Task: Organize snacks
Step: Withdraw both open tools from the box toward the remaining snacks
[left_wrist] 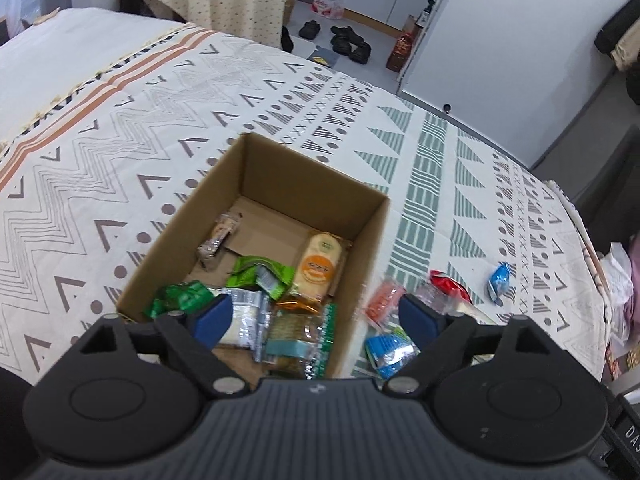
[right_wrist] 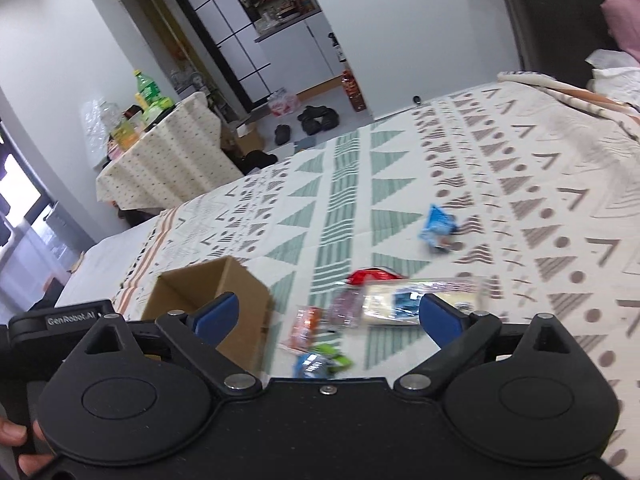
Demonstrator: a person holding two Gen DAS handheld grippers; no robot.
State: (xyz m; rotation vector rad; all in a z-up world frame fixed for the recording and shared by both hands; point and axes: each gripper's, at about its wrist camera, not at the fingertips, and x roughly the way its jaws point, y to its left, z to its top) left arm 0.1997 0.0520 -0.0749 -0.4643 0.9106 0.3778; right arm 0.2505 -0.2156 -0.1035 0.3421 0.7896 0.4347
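An open cardboard box point(left_wrist: 376, 220) point(right_wrist: 244, 280) stands on the patterned bedspread and holds several snack packets, among them an orange-labelled cracker pack point(left_wrist: 320, 260) and green packets point(left_wrist: 256, 274). My left gripper point(left_wrist: 316, 318) hangs open over the box's near right corner, with nothing between its blue pads. Loose snacks lie to the right of the box: an orange packet point(left_wrist: 382, 300) point(right_wrist: 306, 326), a red one point(left_wrist: 446, 282) point(right_wrist: 370, 276), a blue-green one point(left_wrist: 390, 350) point(right_wrist: 316, 364) and a blue one point(left_wrist: 498, 280) point(right_wrist: 438, 228). My right gripper point(right_wrist: 328, 316) is open above this pile, empty.
A long clear pack with pale biscuits point(right_wrist: 424, 304) lies among the loose snacks. Beyond the bed's far edge are shoes point(left_wrist: 348, 40) on the floor, a cloth-covered table point(right_wrist: 168, 160) with bottles, and a white cabinet point(left_wrist: 512, 40). A person's fingers point(right_wrist: 16, 440) grip the right handle.
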